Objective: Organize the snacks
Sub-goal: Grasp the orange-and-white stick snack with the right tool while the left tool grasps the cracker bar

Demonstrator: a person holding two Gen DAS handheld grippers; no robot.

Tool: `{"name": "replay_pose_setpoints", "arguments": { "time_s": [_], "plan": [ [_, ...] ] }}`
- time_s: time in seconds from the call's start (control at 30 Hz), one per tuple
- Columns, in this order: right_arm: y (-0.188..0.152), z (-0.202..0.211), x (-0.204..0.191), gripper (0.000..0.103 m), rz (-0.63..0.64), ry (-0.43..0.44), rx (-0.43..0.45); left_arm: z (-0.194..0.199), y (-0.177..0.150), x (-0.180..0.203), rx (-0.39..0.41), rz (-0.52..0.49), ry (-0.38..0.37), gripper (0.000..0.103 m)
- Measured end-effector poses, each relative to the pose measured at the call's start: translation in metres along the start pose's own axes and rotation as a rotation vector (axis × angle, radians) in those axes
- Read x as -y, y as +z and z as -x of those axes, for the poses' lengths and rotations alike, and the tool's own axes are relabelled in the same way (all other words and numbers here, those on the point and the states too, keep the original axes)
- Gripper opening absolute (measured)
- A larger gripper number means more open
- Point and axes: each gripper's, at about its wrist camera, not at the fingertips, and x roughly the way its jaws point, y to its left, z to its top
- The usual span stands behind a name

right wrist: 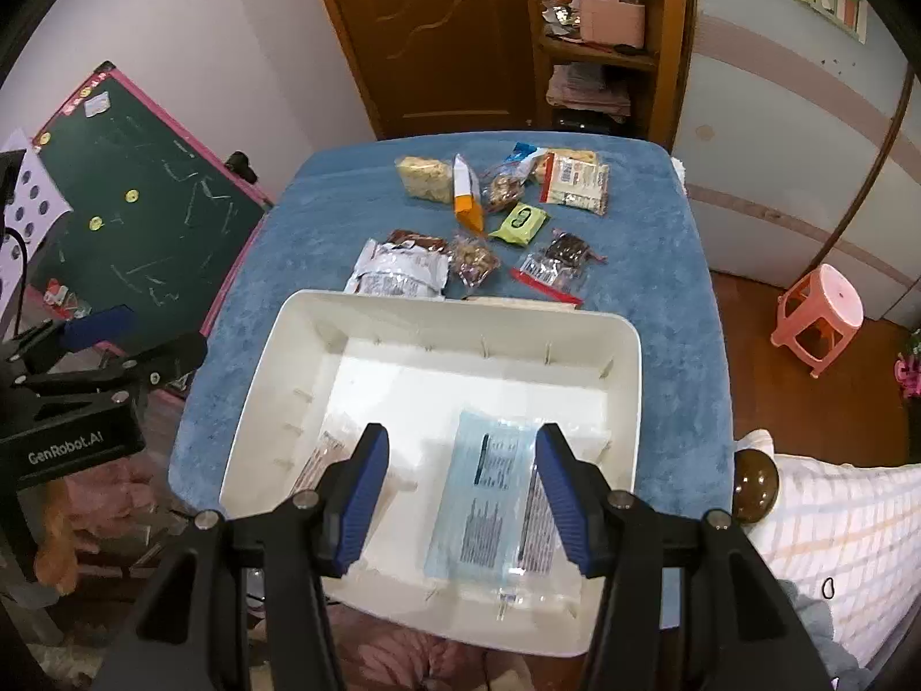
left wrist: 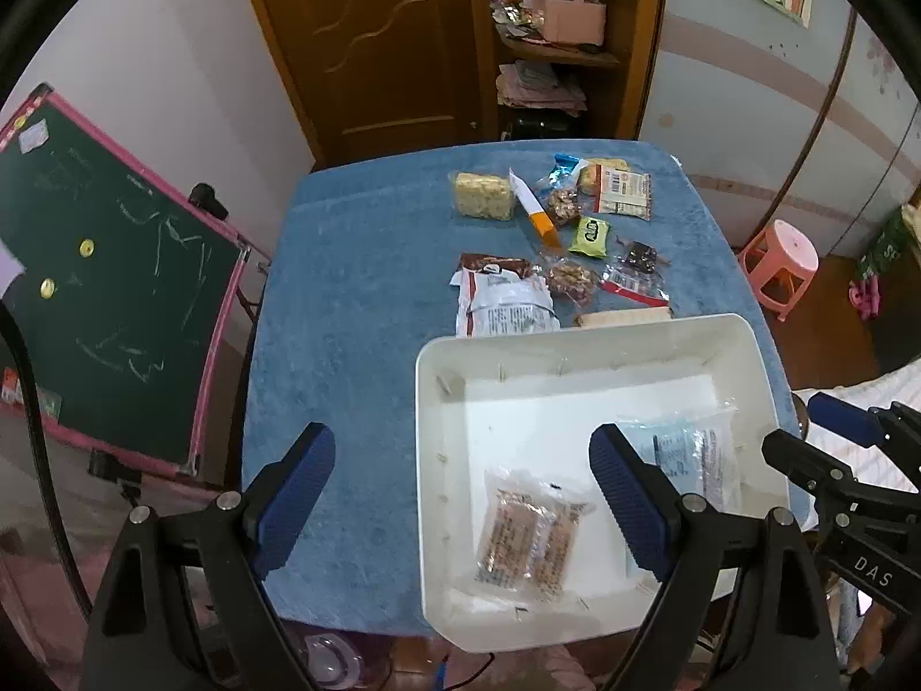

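Note:
A white bin [left wrist: 437,460] [right wrist: 627,391] sits at the near edge of a blue-covered table [left wrist: 345,299] [right wrist: 679,299]. Inside lie a clear pack of brown bars [left wrist: 529,535] and a pale blue packet [right wrist: 489,495] [left wrist: 691,449]. Several loose snacks lie beyond it: a silver-brown bag [left wrist: 506,305] [right wrist: 403,270], a green packet [left wrist: 590,236] [right wrist: 521,223], a noodle block [left wrist: 483,196] [right wrist: 426,177], an orange-white stick [left wrist: 538,210] [right wrist: 466,196]. My left gripper [left wrist: 463,504] is open and empty, over the bin's left wall. My right gripper [right wrist: 463,495] is open and empty, above the blue packet.
A green chalkboard with a pink frame [left wrist: 109,299] [right wrist: 149,213] stands left of the table. A pink stool [left wrist: 777,265] [right wrist: 817,316] stands to the right. A brown door [left wrist: 391,40] and shelves [left wrist: 552,52] are behind. A checked cloth [right wrist: 840,547] lies near right.

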Motion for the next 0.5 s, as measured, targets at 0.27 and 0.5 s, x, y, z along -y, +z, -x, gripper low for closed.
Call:
{"name": "replay_pose_setpoints", "arguments": {
  "time_s": [0.27, 0.5],
  "plan": [
    [0.058, -0.015, -0.006, 0.054, 0.003, -0.018, 0.027, -0.020, 0.056, -0.016, 0.011, -0.058, -0.018, 0.089],
    [0.133, -0.045, -0.013, 0.054, 0.050, -0.061, 0.081, -0.053, 0.123, -0.024, 0.063, -0.209, 0.028, 0.089]
  ]
}}
